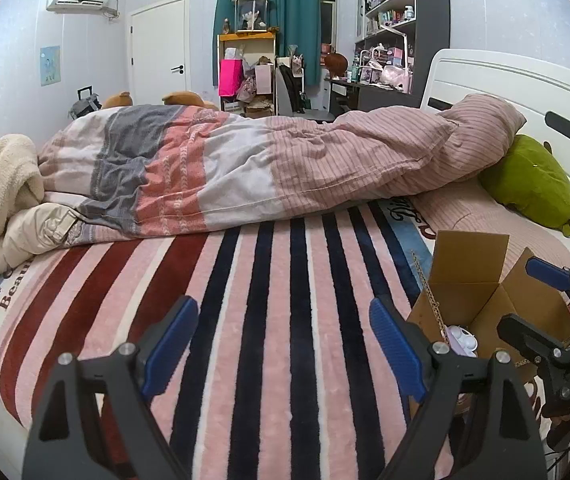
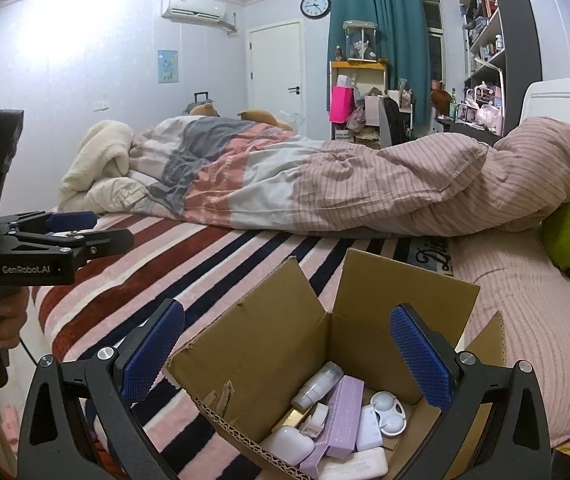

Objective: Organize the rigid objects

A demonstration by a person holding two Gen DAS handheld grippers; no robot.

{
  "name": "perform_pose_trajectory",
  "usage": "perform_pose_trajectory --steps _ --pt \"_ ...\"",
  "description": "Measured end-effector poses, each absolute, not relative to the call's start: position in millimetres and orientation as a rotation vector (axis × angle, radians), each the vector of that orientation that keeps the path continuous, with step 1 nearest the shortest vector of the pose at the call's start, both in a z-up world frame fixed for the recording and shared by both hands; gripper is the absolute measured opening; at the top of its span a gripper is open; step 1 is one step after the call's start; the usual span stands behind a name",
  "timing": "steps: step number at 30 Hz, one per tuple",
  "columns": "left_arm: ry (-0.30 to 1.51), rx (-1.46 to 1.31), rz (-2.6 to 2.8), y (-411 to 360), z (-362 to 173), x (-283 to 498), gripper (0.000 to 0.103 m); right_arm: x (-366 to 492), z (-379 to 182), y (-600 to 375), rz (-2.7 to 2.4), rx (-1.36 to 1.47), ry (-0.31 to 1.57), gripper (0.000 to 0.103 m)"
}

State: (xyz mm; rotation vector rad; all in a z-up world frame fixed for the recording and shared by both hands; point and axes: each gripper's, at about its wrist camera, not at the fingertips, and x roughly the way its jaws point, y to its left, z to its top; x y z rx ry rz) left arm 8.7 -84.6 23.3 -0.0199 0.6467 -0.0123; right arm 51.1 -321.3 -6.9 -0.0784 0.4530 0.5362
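An open cardboard box stands on the striped blanket at the bed's near edge. It holds several small white and lilac items, among them a lilac carton and a white round-lobed case. My right gripper is open and empty above the box, its blue pads on either side of the opening. My left gripper is open and empty over bare blanket, left of the box. The right gripper shows in the left wrist view, and the left gripper in the right wrist view.
A rumpled pink and grey duvet lies across the bed's far side. A green plush leans on the white headboard. A cream blanket is bundled at the left. Shelves and a desk stand beyond.
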Motion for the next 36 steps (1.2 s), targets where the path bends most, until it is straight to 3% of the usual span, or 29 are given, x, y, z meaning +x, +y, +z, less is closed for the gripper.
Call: perform_pose_trajectory --steps 36 --pt "0.645 -0.027 -0.001 -84.5 20.5 9.5 0.091 55.3 -6.3 -323.4 0.558 -0.084 0.453 0.103"
